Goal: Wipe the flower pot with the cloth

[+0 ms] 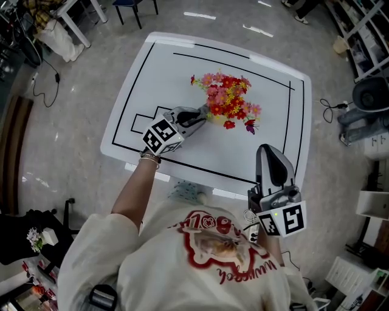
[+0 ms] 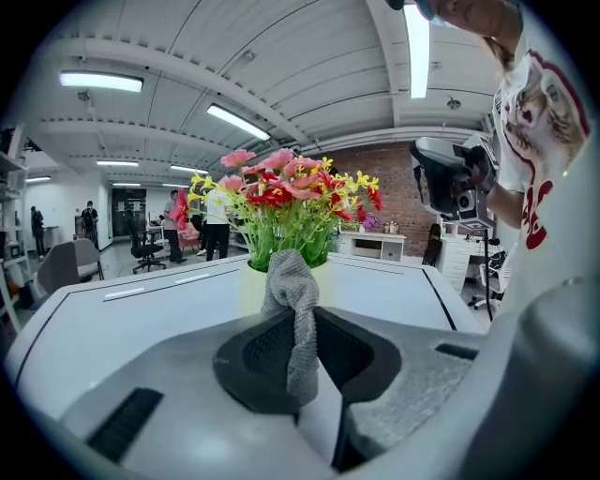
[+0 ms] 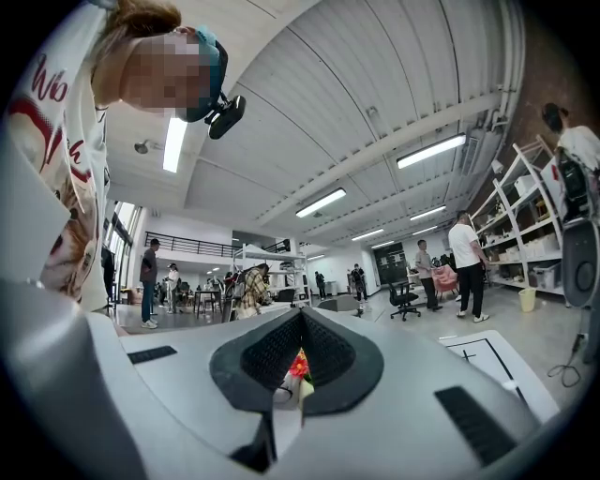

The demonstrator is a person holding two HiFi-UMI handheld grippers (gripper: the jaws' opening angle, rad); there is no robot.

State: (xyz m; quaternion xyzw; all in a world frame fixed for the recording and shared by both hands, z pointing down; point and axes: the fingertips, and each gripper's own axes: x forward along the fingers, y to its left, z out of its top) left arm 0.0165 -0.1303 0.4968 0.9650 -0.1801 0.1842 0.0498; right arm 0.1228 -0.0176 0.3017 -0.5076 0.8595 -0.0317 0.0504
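A flower pot, pale yellow, stands on the white table under a bunch of red, pink and yellow flowers. My left gripper sits at the pot's left side, shut on a grey knitted cloth. The cloth stands up between the jaws right in front of the pot; I cannot tell whether it touches it. My right gripper hovers at the table's near right edge, shut and empty. In the right gripper view its jaws meet, with the flowers far off behind them.
Black lines mark out rectangles on the table. Around it are shelving at the right, a cable on the floor, a dark chair at the back and people walking in the distance.
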